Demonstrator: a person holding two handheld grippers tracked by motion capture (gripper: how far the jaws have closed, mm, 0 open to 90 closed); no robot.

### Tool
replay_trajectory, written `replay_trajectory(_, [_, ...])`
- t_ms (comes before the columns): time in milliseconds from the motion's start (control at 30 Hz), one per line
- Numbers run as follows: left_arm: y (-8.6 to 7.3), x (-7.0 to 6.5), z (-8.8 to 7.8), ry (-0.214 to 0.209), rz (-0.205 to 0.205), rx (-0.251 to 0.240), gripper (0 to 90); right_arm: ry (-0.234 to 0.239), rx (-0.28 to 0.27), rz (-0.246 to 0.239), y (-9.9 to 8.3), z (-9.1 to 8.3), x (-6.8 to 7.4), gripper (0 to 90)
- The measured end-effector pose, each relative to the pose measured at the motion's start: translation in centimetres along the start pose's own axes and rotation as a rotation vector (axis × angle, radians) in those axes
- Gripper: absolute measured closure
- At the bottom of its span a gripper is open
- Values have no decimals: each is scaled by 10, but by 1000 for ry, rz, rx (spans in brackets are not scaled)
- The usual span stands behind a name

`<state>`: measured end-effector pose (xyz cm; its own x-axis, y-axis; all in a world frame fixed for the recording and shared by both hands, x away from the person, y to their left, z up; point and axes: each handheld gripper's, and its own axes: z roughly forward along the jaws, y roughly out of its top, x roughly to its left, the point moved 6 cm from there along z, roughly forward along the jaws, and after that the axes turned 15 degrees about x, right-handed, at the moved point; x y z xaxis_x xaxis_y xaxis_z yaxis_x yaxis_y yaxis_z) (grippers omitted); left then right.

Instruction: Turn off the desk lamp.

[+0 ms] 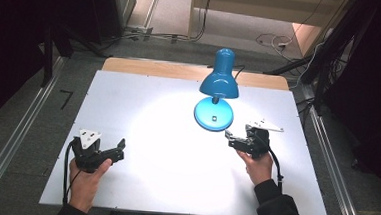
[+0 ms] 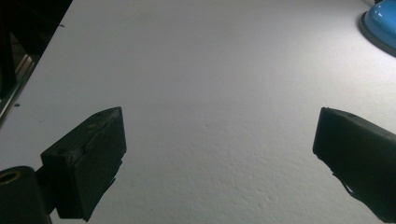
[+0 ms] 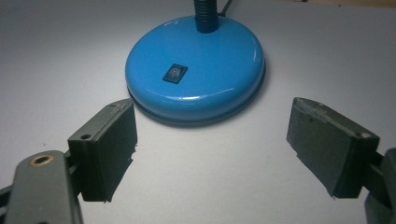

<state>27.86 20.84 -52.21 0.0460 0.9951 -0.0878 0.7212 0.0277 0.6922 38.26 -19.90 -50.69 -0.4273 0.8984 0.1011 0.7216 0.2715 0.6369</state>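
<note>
One blue lamp (image 1: 216, 91) stands on the far side of the one white worktop (image 1: 165, 156), and its round base carries one black switch (image 3: 175, 73). Two claws are there: one at the near left (image 1: 121, 146), one to the right (image 1: 228, 138).

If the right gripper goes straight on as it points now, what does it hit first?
Most likely the lamp base: it lies dead ahead of the open right gripper, with bare table between.

Lamp base (image 2: 380, 25) cut off at left gripper view's corner, lamp shade (image 1: 219, 82) hiding its neck
</note>
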Motion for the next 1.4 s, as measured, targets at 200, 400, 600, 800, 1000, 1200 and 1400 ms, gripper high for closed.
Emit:
replay_trajectory(200, [0,0,1,4,1,2,33,1,-5,11,7,7,2,188])
replay_trajectory(400, [-1,0,0,4,1,5,33,-7,-7,14,12,15,6,229])
replay_trajectory(600, [-1,1,1,2,1,8,33,-2,-25,13,17,18,11,329])
replay_trajectory(800, [-1,1,0,0,1,7,33,9,-20,14,20,27,16,488])
replay_trajectory(1000, [-1,1,0,-3,-1,4,33,8,-21,10,23,34,18,687])
replay_trajectory(1200, [-1,1,0,-5,-2,4,33,7,-19,12,25,41,21,828])
replay_trajectory(1400, [-1,1,-1,-6,0,5,33,17,-28,0,27,49,26,878])
